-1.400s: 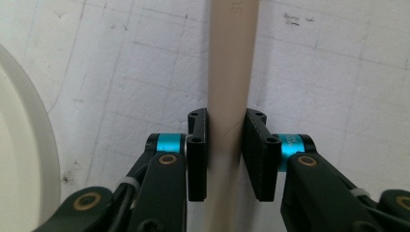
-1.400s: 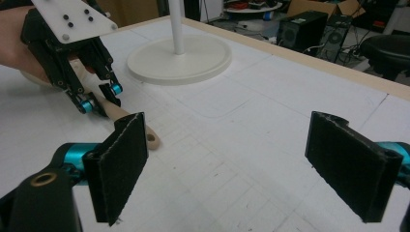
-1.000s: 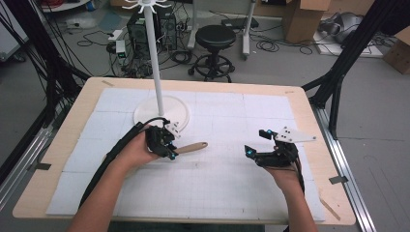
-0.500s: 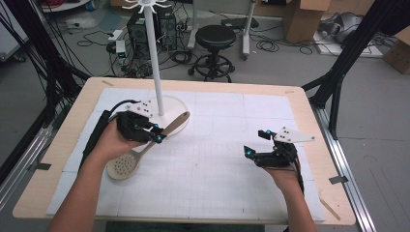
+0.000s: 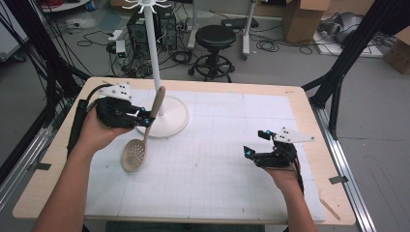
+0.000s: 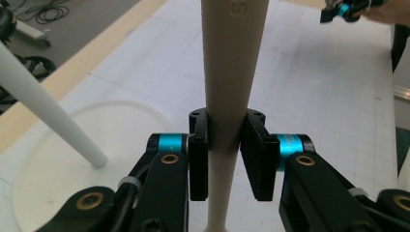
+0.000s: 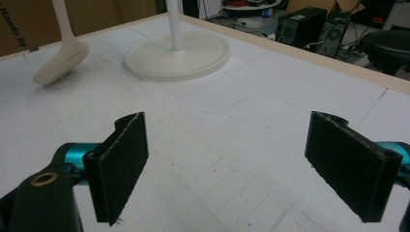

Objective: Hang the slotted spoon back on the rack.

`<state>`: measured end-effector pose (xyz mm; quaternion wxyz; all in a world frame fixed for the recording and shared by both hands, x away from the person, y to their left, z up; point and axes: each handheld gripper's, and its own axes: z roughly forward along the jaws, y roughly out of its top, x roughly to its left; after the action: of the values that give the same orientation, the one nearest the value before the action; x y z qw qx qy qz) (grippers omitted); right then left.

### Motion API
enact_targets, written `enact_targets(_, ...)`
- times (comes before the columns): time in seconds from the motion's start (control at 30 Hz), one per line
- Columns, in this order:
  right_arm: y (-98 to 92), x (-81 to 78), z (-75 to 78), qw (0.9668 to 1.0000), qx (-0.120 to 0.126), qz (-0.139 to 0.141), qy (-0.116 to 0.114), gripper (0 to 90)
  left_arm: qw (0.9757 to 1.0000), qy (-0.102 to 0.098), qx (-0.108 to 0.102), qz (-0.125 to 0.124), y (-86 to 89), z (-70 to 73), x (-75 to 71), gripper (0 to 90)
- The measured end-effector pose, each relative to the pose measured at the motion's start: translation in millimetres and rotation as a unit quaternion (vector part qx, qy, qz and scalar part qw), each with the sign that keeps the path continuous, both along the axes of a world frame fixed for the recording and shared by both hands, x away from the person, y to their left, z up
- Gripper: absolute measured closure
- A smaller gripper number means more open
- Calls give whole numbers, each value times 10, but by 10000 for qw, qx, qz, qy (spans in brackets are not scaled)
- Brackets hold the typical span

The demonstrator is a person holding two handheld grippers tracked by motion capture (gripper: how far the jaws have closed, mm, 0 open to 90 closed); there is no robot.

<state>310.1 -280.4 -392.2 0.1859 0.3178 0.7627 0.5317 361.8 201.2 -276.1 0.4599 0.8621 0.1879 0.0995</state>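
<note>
Lifting slotted spoon (image 5: 141, 141) by its handle, clamped in left claw (image 5: 145, 121), above the surface (image 5: 217, 183) beside hook stand (image 5: 155, 72) | right claw (image 5: 251, 153) wide, empty | next: raise handle end to a hook, probably.

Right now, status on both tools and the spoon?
Left tool shut on spoon handle, spoon hanging bowl-down. Right tool open, empty. Stand pole close beside the spoon.
</note>
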Motion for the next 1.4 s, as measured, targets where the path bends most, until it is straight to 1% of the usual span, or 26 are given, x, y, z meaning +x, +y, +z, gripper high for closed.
enact_targets(0.23,2,-1,1,10000,9,5,9,144,9991,-120,-377,126,127,231,21,739)
enact_targets(0.37,-1,0,1,10000,15,6,16,144,9987,-158,-452,166,149,338,49,740)
enact_targets(0.43,1,3,-2,10000,11,12,-1,145,9985,-143,-488,197,155,395,72,740)
enact_targets(0.53,1,6,-3,10000,1,12,-2,145,9983,-127,-518,214,160,484,117,739)
enact_targets(0.73,-5,6,-2,10000,14,13,-6,145,9980,-189,-526,308,142,679,192,739)
enact_targets(0.77,-5,6,-2,10000,15,20,-6,145,9980,-190,-503,322,144,722,212,740)
enact_targets(0.9,-3,3,0,10000,30,16,13,145,9975,-231,-490,455,145,851,262,740)
enact_targets(0.97,-8,8,-1,10000,22,6,-16,145,9971,-240,-482,545,144,925,291,740)
enact_targets(1.0,-8,8,-1,10000,25,7,-14,145,9972,-266,-431,559,149,959,308,740)
enact_targets(1.03,-11,9,-2,10000,22,-6,-12,145,9968,-268,-455,608,143,985,319,740)
enact_targets(1.17,-15,7,-1,10000,44,-10,13,145,9965,-291,-402,674,140,1077,364,740)
enact_targets(1.33,-24,1,3,10000,64,-10,-3,145,9952,-281,-451,816,234,1161,439,740)
enact_targets(1.4,-30,0,1,10000,66,-11,19,145,9948,-272,-430,879,299,1190,480,740)
